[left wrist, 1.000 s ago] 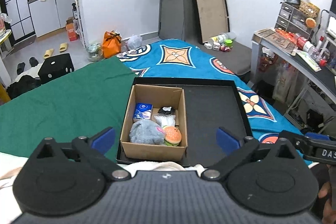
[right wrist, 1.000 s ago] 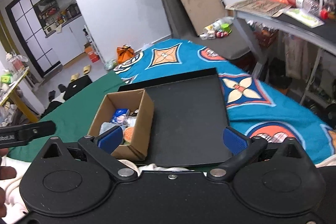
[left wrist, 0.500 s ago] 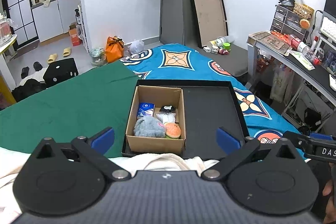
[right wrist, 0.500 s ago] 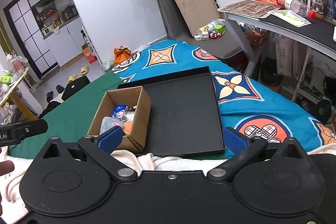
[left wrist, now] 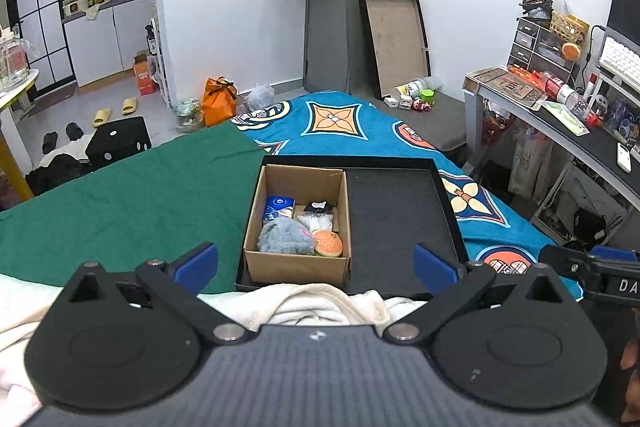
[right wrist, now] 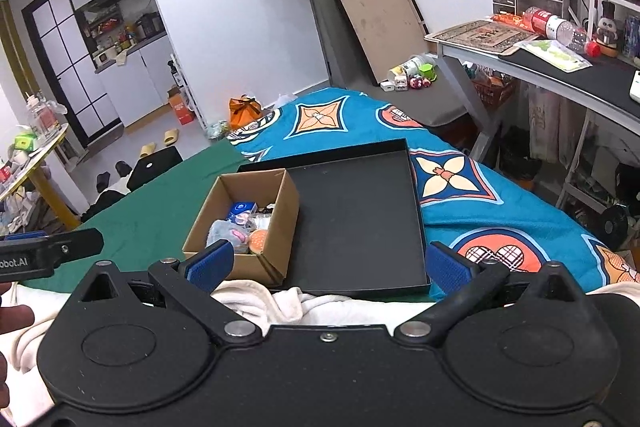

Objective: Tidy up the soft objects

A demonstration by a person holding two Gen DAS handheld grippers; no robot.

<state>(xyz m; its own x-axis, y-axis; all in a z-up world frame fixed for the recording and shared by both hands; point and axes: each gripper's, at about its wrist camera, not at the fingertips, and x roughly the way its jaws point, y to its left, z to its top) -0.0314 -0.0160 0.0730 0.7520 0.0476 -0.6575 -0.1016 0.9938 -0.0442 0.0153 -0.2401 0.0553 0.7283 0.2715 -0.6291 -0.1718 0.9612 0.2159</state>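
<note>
Beyond both gaping grippers' fingers (left wrist: 196,261), the cardboard box (left wrist: 296,263) holds soft toys (left wrist: 285,235)

The near edge of the black tray (left wrist: 448,211) is covered by a cream cloth (left wrist: 320,307); small items behind the grey plush (left wrist: 284,237) cannot be identified.

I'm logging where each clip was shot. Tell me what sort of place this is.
Most likely a small studio flat or bedroom: a bed with a patterned blue cover, a cluttered desk on the right, and a kitchenette past a glazed door.
</note>
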